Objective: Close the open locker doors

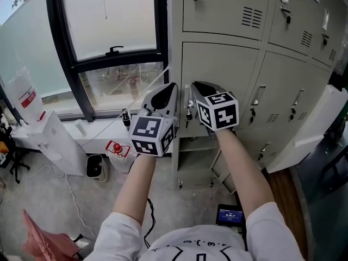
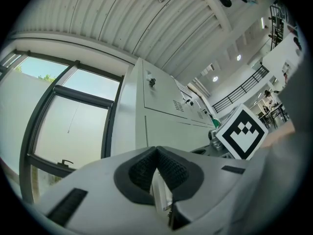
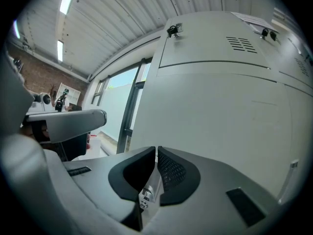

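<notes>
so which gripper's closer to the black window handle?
Left. The left gripper is at the left edge of the locker, down and right of the window handle. The right gripper sits further right, in front of the locker door.

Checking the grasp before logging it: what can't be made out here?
- Right gripper view: whether the right gripper clamps the metal piece between its pads; they cover the contact.
- Head view: the open bottom locker's inside, partly behind the right arm.
- Left gripper view: the pale strip beyond the left gripper, too narrow.
</notes>
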`<state>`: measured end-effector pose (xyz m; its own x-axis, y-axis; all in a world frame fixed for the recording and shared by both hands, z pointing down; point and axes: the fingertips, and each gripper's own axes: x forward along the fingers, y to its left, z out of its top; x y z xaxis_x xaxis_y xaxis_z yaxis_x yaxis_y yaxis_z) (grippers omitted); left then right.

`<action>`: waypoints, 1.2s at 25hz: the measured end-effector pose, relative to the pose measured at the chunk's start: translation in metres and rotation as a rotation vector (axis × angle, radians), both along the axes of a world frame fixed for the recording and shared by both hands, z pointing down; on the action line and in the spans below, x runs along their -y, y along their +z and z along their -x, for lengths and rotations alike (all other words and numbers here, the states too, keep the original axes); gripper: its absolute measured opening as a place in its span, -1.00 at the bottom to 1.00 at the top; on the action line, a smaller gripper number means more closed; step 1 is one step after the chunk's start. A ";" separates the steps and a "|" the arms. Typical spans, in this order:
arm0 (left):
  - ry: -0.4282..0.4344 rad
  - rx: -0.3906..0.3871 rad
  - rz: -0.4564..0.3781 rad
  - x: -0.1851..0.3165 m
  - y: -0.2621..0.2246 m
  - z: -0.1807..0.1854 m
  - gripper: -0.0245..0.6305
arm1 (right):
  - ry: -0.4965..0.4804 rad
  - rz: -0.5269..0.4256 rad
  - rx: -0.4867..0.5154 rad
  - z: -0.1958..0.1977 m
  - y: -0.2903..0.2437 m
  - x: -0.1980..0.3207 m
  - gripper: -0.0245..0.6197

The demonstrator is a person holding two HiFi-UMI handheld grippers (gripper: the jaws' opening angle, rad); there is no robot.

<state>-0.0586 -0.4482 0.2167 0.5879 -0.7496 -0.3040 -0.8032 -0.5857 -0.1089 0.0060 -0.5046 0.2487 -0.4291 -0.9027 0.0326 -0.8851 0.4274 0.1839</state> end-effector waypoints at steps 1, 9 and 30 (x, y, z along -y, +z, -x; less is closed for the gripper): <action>-0.002 0.000 0.002 -0.002 0.001 -0.001 -0.89 | -0.005 0.003 0.018 -0.002 -0.001 -0.003 -0.82; 0.012 0.015 0.006 -0.021 0.005 -0.014 -0.89 | -0.010 -0.011 0.019 -0.018 0.000 -0.032 -0.82; 0.182 0.043 0.020 -0.092 0.035 -0.117 -0.89 | 0.041 -0.021 0.013 -0.113 0.034 -0.133 -0.82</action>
<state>0.0585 -0.3557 0.2519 0.7262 -0.6355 -0.2623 -0.6788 -0.7231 -0.1277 0.1194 -0.3713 0.2823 -0.3921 -0.9199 0.0082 -0.9042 0.3870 0.1810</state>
